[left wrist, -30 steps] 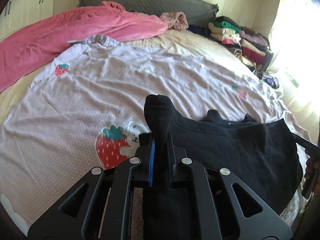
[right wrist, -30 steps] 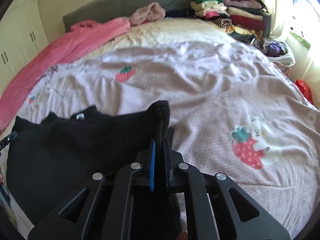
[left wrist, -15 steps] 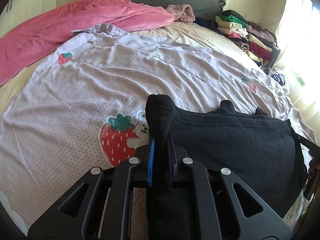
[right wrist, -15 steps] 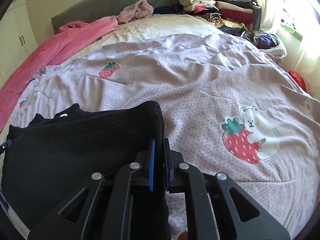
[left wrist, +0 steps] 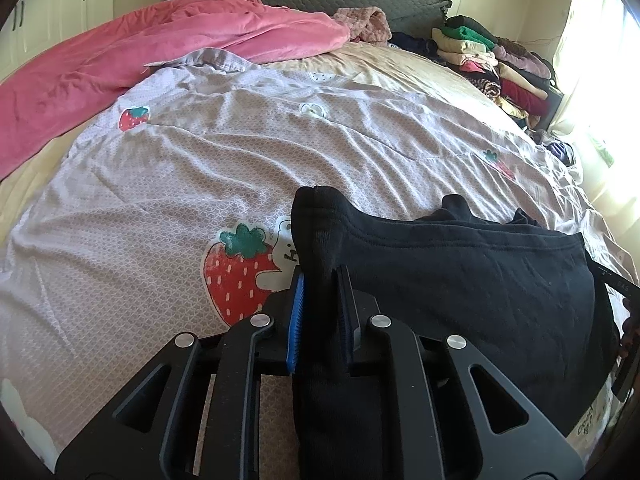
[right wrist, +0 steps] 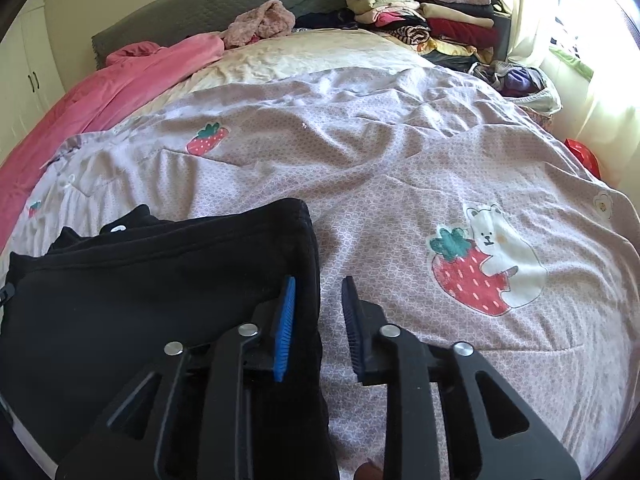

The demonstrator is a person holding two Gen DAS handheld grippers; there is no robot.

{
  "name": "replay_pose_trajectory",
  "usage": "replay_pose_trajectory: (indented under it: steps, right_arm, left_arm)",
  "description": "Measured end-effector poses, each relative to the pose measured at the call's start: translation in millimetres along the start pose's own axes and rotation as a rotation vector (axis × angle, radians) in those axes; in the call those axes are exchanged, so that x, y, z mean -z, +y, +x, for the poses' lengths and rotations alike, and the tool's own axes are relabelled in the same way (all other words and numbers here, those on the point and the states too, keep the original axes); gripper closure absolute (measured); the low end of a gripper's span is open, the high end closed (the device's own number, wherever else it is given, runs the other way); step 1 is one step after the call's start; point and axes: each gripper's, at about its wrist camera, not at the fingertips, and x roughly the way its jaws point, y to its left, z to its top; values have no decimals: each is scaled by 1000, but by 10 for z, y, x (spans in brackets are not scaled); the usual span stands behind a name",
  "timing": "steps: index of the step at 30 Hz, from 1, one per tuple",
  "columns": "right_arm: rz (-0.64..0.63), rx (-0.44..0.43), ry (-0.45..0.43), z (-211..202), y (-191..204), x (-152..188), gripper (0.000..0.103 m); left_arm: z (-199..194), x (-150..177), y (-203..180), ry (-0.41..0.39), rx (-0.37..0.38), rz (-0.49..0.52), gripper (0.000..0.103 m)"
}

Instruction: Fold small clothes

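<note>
Right gripper [right wrist: 318, 300] jaws just opened, freeing black garment [right wrist: 140, 288] at my 9 o'clock — left gripper [left wrist: 320, 292] clamps its edge.

Bright daylight floods from the window [right wrist: 580, 20], blowing out that side; fisheye bending and dark vignette ring both sharp views.

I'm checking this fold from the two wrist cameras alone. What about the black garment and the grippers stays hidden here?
- Black garment: its near edge, hidden in both views under the gripper bodies.
- Left gripper: whether its pads clamp the fold between them; black cloth covers the gap.
- Right gripper: jaws just opened; cloth lies against one pad, contact unclear.
</note>
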Motion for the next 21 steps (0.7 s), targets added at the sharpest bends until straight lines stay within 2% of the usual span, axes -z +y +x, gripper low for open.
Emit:
replay_pose_trajectory:
  steps: [9,17,21]
  right_arm:
    - [15,-7,-7,-93,1,28,58]
    - [7,-39,-91,-429,95,24,50]
    - [-29,-72,-116,-583,226,35,49]
  left_arm:
    - [-15,-2,-14,1,-1,0,94]
    - [-163,-16,-54,-20,11,-2,78]
    - [-346,-38,-101,-56,21,2,74]
